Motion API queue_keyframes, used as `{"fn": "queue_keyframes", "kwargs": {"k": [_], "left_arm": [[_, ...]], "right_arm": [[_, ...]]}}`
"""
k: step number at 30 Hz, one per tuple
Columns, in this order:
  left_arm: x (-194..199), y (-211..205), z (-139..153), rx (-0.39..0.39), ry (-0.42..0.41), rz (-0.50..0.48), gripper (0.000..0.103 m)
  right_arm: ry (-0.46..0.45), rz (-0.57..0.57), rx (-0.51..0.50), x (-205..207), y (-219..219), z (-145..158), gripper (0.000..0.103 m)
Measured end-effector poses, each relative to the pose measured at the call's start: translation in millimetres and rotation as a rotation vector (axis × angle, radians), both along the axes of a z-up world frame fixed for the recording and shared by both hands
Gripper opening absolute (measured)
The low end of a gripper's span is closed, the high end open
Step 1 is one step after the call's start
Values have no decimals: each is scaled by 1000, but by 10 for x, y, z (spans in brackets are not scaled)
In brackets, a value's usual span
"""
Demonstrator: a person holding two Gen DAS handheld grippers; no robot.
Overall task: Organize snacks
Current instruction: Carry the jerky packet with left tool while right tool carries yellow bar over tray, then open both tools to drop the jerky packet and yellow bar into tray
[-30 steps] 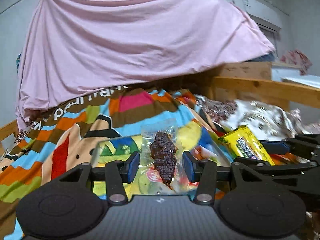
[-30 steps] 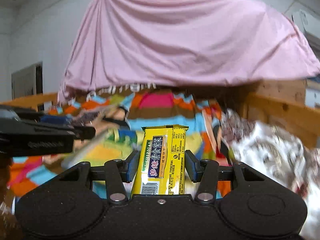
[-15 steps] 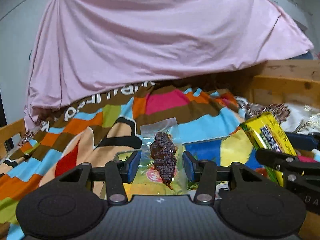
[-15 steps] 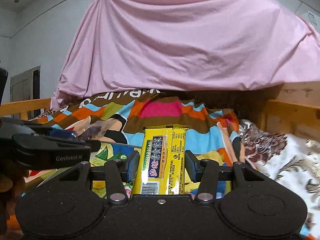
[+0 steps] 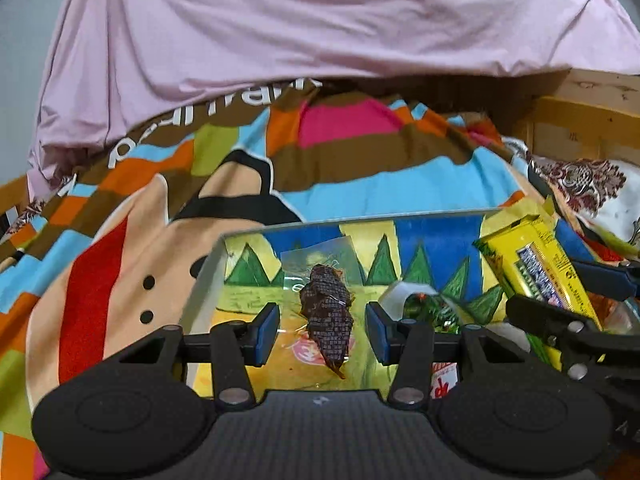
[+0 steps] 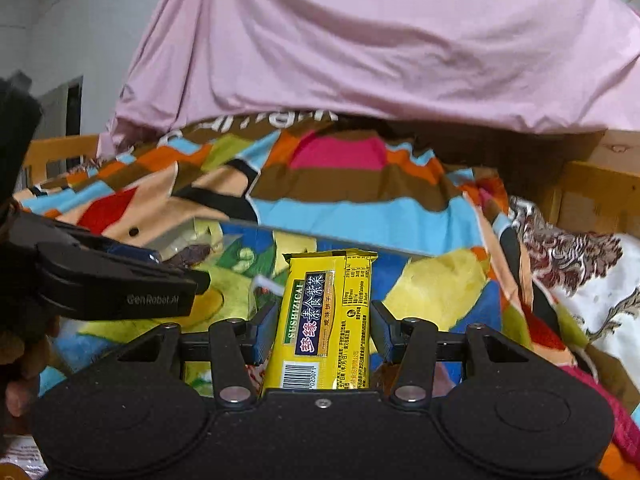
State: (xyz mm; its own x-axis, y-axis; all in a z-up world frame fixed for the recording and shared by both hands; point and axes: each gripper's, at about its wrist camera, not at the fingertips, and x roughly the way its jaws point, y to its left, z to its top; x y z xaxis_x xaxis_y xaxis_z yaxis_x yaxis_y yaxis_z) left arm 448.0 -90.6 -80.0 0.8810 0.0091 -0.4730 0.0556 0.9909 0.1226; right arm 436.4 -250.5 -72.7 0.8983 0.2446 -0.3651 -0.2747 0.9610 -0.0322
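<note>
Both tongs hover over the box (image 5: 208, 268) on the bed: left tongs (image 5: 322, 334) pinch a dark snack (image 5: 326, 316), right tongs (image 6: 324, 332) pinch a yellow pack (image 6: 326, 320), likely held for dropping in

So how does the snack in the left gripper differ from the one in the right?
The dark snack in clear wrap is small, irregular and see-through packed; the yellow packet is larger, rectangular, opaque and printed. The yellow packet fills the gap between its fingers; the dark snack leaves space either side. Both point forward over the picture tray.

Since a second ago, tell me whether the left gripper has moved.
Yes. The left gripper has dropped and tipped downward: the pink sheet has risen in its view, and the picture box fills more.
</note>
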Motion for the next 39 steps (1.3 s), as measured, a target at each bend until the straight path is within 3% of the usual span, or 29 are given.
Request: {"fn": "queue_keyframes", "kwargs": {"k": [8,12,18,20,22,26,33,39], "left_arm": [[111,-33,-55,-23,75,-7,51],[183,-33,-114,-51,154,-9,52],[187,11,-157,-97,197,-1,54],[167,41,-134,-124,193,-7,62],[126,76,-91,-143,177,4,71],[-22,191,42,-212,127,34,79],[-423,327,449,-284,-21,80,99],[-890,387,846,-288,-142,66,102]], "right_arm": [[29,0,-41,21,52,-55,51],[28,6,-69,21,78,-61,52],[23,19,-88,8,96,-54,65],[17,25,-88,-19,78,-31,66],[-5,20,-89,-71,55,23,68],[-72,2,-65,-222,-28,238,80],[-190,-41,7,-607,-217,759,99],[-302,-69,53,-1116,-261,1164,102]]}}
